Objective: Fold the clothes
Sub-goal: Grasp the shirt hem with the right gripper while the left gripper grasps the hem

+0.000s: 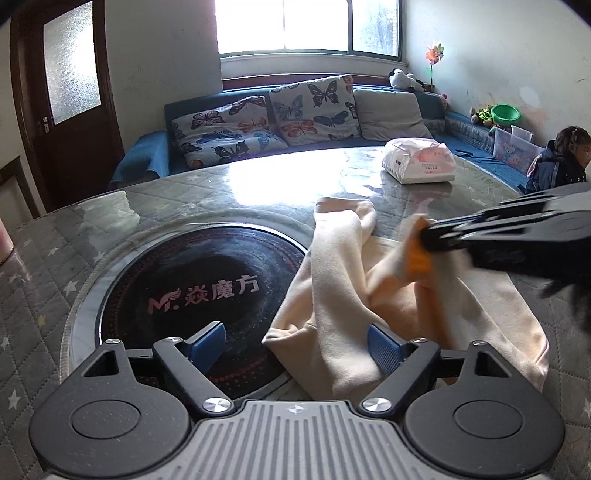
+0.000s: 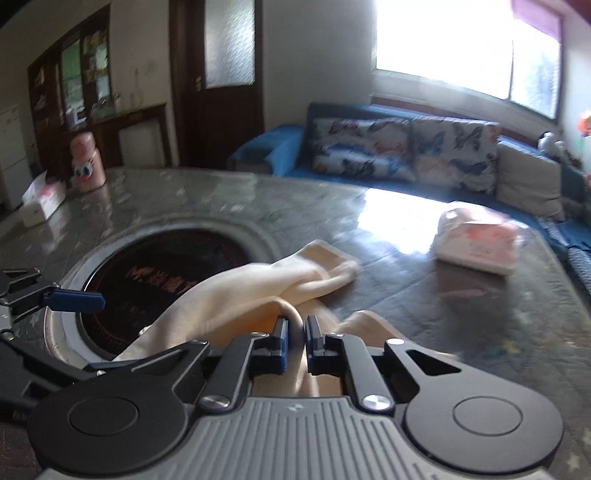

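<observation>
Left wrist view: folding barely begun, the cream soft-fabric garment (image 1: 354, 295) lies rumpled on the grey quilted table under glass (image 1: 55, 258), partly over the round black cooktop inset (image 1: 192, 288).
My right gripper (image 2: 294, 332) is pinched tight on an orange-lined fold; my left gripper (image 1: 295, 341) gapes wide over the near edge, gripping nothing. No clean fold yet, all of them left.

A home living room: a blue sofa (image 1: 258, 147) with butterfly cushions (image 1: 314, 107) beneath a window (image 1: 306, 26), soft toys (image 1: 404, 79) nearby.
</observation>
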`<move>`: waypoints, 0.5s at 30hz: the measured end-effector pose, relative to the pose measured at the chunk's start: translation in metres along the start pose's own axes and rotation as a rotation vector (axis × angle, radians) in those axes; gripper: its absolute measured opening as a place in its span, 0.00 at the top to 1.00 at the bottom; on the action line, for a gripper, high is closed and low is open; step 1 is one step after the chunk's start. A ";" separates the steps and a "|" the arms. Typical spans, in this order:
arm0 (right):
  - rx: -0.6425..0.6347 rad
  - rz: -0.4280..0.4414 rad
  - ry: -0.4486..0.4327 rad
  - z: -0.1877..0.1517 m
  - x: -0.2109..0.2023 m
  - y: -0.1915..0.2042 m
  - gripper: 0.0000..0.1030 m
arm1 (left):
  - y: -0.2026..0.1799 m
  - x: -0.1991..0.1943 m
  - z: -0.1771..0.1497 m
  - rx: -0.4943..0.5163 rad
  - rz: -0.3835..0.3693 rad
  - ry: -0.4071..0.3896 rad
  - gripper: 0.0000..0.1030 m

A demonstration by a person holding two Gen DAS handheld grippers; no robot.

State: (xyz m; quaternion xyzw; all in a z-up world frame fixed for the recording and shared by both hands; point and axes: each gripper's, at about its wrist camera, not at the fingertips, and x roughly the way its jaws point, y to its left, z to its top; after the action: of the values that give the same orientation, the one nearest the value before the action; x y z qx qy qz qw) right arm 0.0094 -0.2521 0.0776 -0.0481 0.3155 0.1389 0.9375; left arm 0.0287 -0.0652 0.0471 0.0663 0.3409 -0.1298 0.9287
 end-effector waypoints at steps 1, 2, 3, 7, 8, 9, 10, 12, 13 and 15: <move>0.007 -0.018 -0.021 -0.002 -0.010 -0.005 0.94 | 0.000 0.001 0.001 0.001 0.000 -0.001 0.15; 0.011 -0.039 -0.040 -0.004 -0.018 -0.009 0.94 | -0.001 0.001 0.003 0.001 0.001 -0.004 0.14; 0.015 -0.048 -0.049 -0.005 -0.022 -0.011 0.94 | -0.001 0.001 0.006 0.000 0.000 -0.008 0.14; 0.067 -0.158 -0.119 -0.018 -0.062 -0.035 0.95 | -0.003 0.004 0.018 -0.001 -0.009 -0.021 0.12; 0.080 -0.186 -0.130 -0.021 -0.070 -0.040 0.95 | -0.004 0.006 0.021 0.003 -0.007 -0.023 0.11; 0.093 -0.213 -0.140 -0.025 -0.078 -0.045 0.95 | -0.005 0.009 0.024 0.006 -0.008 -0.024 0.11; 0.124 -0.266 -0.159 -0.033 -0.093 -0.055 0.95 | -0.006 0.013 0.027 0.008 -0.010 -0.024 0.11; 0.161 -0.321 -0.162 -0.044 -0.107 -0.066 0.95 | -0.006 0.022 0.033 0.007 -0.014 -0.012 0.11; 0.200 -0.359 -0.148 -0.055 -0.117 -0.077 0.95 | -0.006 0.027 0.036 0.006 -0.015 -0.004 0.11; 0.253 -0.409 -0.116 -0.072 -0.126 -0.091 0.95 | -0.007 0.037 0.038 0.005 -0.014 0.012 0.11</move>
State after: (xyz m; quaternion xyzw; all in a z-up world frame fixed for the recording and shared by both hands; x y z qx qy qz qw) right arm -0.1015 -0.3807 0.0965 0.0149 0.2598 -0.0920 0.9612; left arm 0.0773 -0.0871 0.0519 0.0672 0.3466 -0.1366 0.9256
